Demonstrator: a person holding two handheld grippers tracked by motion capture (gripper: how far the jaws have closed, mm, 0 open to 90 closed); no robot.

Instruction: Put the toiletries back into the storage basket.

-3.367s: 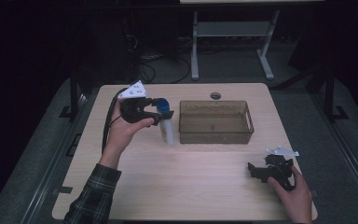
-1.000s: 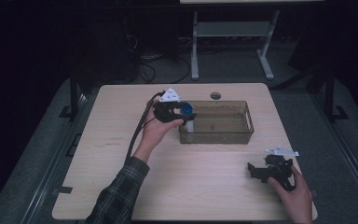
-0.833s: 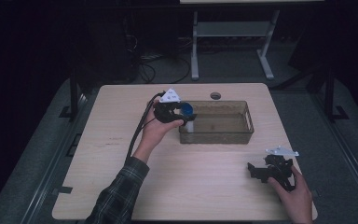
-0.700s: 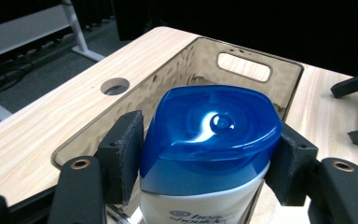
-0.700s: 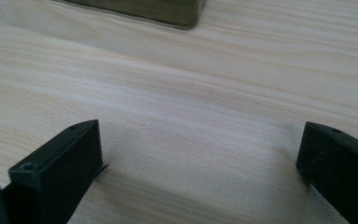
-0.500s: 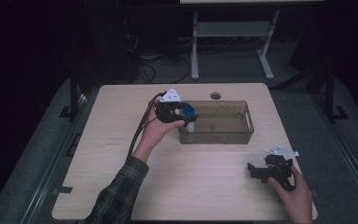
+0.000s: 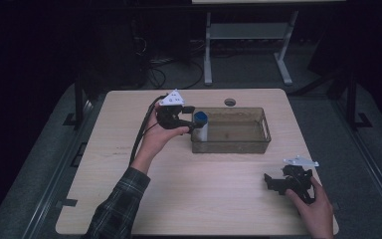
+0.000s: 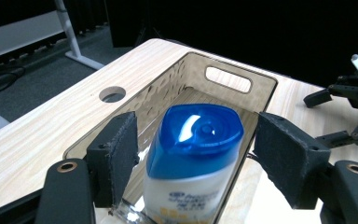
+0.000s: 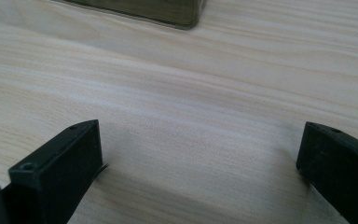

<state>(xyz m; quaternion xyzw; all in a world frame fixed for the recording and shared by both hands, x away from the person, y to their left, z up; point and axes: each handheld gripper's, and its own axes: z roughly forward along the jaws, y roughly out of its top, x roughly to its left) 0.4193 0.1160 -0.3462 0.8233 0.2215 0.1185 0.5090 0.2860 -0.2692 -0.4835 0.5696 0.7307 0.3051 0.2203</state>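
Two tools are seen from above: the left tool (image 7: 193, 119) at a bottle (image 7: 200, 126) standing in the bin's (image 7: 258, 144) left end. In the left gripper view its jaws have just been opening, pads clear of the bottle between them. In the right gripper view, the right tool (image 9: 198, 163) is spread over bare desk (image 9: 205, 93)

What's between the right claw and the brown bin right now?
Bare wood. In the high view, the right claw rests apart from the bin, with plain tabletop between them; the right gripper view shows the same.
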